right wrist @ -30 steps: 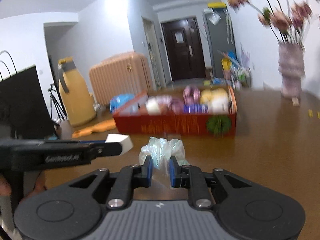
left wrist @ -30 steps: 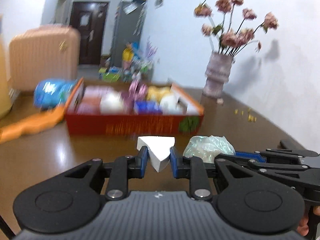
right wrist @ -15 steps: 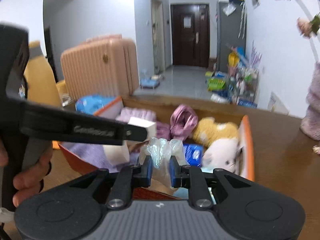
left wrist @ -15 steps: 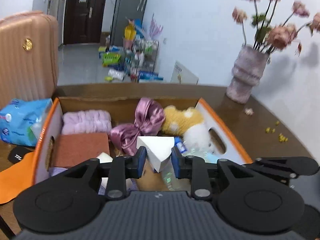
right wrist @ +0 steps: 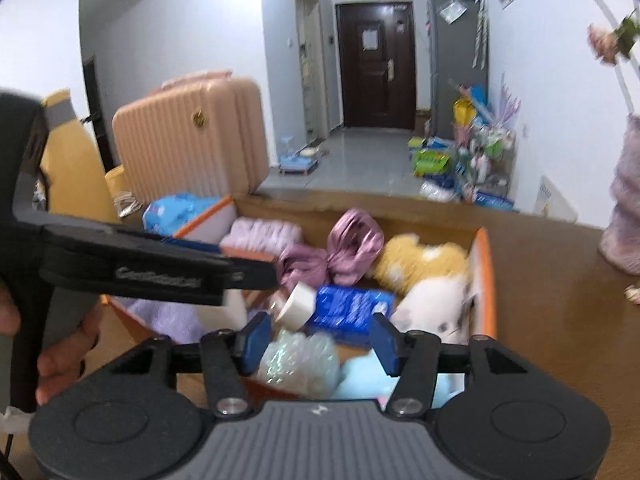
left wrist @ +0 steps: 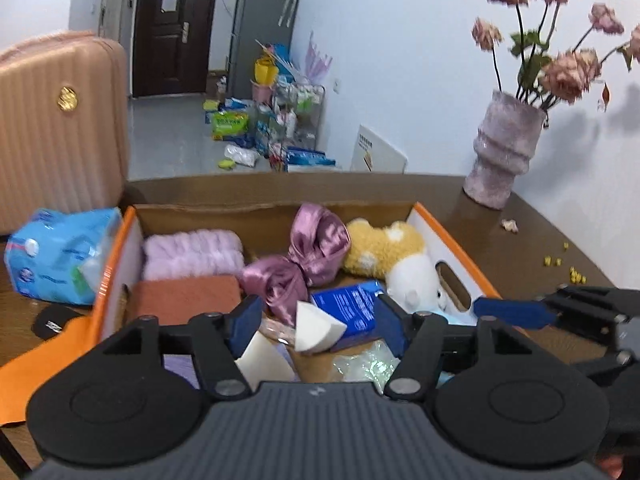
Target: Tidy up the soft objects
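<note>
An orange cardboard box [left wrist: 456, 240] holds a pink fluffy towel [left wrist: 192, 254], a rust cloth, a mauve satin bow [left wrist: 308, 260], a yellow plush [left wrist: 380, 248], a white plush and a blue packet [left wrist: 348, 308]. Over the box's near end, my left gripper [left wrist: 318, 322] has its jaws opening. A white wedge sponge [left wrist: 316, 330] is loose between them, touching neither pad. Beside it on the right, my right gripper [right wrist: 320, 340] is opening too. A crinkled clear plastic bag [right wrist: 298, 364] lies just under it in the box, free of the pads.
A vase of pink flowers [left wrist: 504, 152] stands on the brown table at the right. A blue tissue pack [left wrist: 60, 256] and an orange cloth [left wrist: 44, 364] lie left of the box. A pink suitcase [right wrist: 188, 144] and a yellow jug [right wrist: 68, 164] stand beyond.
Both grippers travelled forward from the table to above the box. Then both opened, letting go of the white sponge and the plastic bag, which dropped into the box.
</note>
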Motion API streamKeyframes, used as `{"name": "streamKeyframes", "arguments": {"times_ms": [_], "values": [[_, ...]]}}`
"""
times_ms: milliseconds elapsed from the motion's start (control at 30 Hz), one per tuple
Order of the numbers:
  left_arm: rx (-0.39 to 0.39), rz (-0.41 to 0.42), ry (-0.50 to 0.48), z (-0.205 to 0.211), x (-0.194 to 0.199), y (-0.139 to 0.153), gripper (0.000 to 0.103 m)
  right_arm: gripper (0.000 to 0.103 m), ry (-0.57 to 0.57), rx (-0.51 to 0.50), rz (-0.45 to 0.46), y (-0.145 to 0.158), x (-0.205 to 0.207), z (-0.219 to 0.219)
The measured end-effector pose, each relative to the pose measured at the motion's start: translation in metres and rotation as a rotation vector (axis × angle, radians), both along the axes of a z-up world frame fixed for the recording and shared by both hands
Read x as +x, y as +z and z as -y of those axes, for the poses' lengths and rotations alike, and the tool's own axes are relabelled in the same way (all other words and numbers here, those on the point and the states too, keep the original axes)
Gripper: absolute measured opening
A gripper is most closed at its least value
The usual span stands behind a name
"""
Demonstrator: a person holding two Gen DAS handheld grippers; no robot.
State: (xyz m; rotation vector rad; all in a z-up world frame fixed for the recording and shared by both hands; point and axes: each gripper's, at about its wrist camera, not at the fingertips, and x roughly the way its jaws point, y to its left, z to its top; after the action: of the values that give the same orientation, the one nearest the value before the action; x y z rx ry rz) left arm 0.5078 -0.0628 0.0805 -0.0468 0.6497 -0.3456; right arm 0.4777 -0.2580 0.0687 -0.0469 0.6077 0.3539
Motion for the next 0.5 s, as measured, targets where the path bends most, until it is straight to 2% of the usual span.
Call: {"name": "streamKeyframes", "arguments": {"times_ms": [133, 200, 333, 400, 433, 467, 500], "values": [[0.015, 0.031, 0.015, -0.006, -0.020, 0.018, 0.069, 0.057, -0.036, -0.005, 0.036, 0.025, -0.013, 0.011], [0.025, 0.047, 0.021, -0.010, -0.035, 0.022, 0.072, 0.062, -0.045, 0.001, 0.059, 0.035, -0.025, 0.015], [0.042, 0.071, 0.052, -0.019, -0.068, 0.021, 0.072, 0.064, -0.059, 0.007, 0.080, 0.040, -0.049, 0.020], [0.047, 0.112, 0.082, -0.025, -0.089, 0.020, 0.074, 0.066, -0.073, 0.009, 0.106, 0.039, -0.063, 0.022], [0.049, 0.156, 0.102, -0.028, -0.101, 0.018, 0.083, 0.070, -0.082, 0.018, 0.135, 0.038, -0.070, 0.023], [0.050, 0.209, 0.118, -0.030, -0.114, 0.015, 0.093, 0.081, -0.094, 0.026, 0.182, 0.035, -0.079, 0.025], [0.054, 0.269, 0.140, -0.032, -0.126, 0.011, 0.097, 0.088, -0.113, 0.029, 0.242, 0.030, -0.088, 0.026]]}}
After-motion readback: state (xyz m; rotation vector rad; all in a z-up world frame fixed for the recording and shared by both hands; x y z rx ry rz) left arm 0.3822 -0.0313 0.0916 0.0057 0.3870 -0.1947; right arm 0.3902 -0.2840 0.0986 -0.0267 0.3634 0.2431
